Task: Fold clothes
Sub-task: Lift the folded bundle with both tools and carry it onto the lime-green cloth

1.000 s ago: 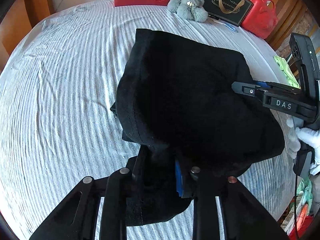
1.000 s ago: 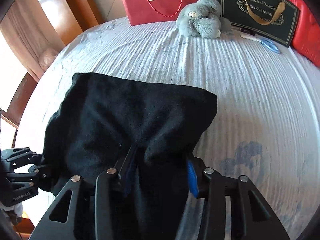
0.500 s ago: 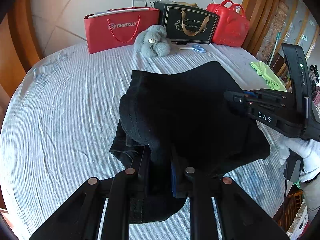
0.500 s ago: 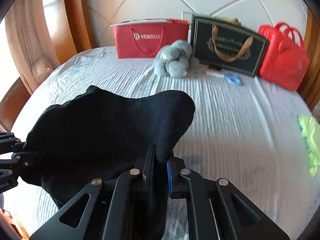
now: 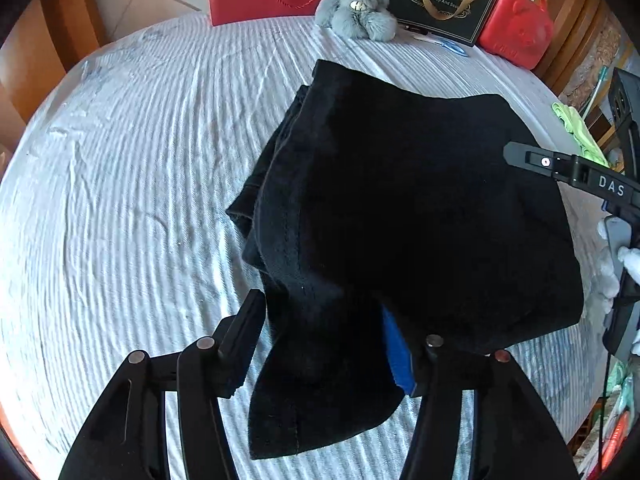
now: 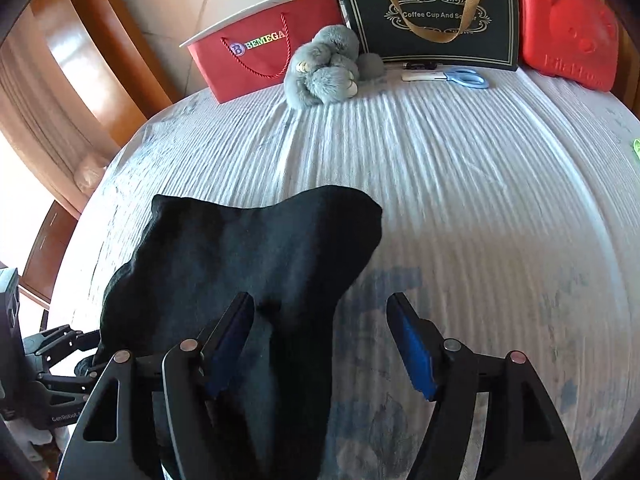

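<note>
Black garment (image 5: 400, 208) lies between both spread jaws of each hand-held gripper (image 5: 324, 340) (image 6: 320, 344).

The left gripper (image 5: 324, 336) is pointing forward and slightly down, its two black jaws standing wide apart; a blue pad is showing on the inner face of the right-hand finger (image 5: 396, 354). The right gripper (image 6: 320, 340) is likewise holding its jaws spread wide, with blue pads lining both fingers (image 6: 416, 350). In the left wrist view the right gripper (image 5: 576, 176) is reaching in from the right edge, lying roughly level, and a white-gloved hand (image 5: 616, 264) is gripping its handle. In the right wrist view the left gripper (image 6: 60, 364) is coming in low from the left edge, its linkage showing but its fingertips hidden.
</note>
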The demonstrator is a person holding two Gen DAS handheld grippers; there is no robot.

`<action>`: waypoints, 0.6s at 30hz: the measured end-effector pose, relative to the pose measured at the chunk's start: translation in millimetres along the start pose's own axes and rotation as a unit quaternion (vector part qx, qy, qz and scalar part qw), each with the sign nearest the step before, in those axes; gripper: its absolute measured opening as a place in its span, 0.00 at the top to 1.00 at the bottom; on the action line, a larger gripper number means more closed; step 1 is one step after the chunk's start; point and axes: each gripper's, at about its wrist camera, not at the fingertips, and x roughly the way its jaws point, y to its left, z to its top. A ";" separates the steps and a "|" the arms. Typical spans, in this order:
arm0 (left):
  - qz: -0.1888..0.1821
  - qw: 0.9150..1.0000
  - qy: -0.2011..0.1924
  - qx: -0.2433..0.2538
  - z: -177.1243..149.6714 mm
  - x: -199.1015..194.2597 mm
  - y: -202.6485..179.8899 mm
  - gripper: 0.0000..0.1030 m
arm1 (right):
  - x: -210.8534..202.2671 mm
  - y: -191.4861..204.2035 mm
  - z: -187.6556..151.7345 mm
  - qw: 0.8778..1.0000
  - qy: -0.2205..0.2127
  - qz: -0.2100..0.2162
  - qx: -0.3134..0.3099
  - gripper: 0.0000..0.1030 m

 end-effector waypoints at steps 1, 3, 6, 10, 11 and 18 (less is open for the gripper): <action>-0.006 1.000 -0.005 -0.002 -1.3 -1.0 -1.4 0.62 | 8.0 3.2 -0.3 1.000 0.010 0.007 -0.006 0.54; -0.016 1.000 -0.007 0.000 -3.3 -4.0 -9.2 0.82 | 20.5 15.7 -2.6 0.999 0.024 -0.001 -0.038 0.68; -0.008 1.000 -0.019 0.020 -6.0 -15.7 -19.2 0.86 | 19.2 44.4 -5.8 0.990 0.018 -0.059 -0.131 0.77; -0.010 0.998 -0.052 0.035 -1.3 -49.9 -23.3 0.86 | -12.5 45.7 -0.1 0.989 -0.024 -0.058 -0.134 0.89; -0.013 0.997 -0.062 0.041 1.7 -60.0 -26.6 0.86 | -22.6 45.1 2.0 0.989 -0.035 -0.059 -0.133 0.91; -0.046 0.988 -0.114 0.096 27.6 -103.4 -81.0 0.86 | -103.7 21.9 20.6 0.982 -0.110 -0.099 -0.117 0.92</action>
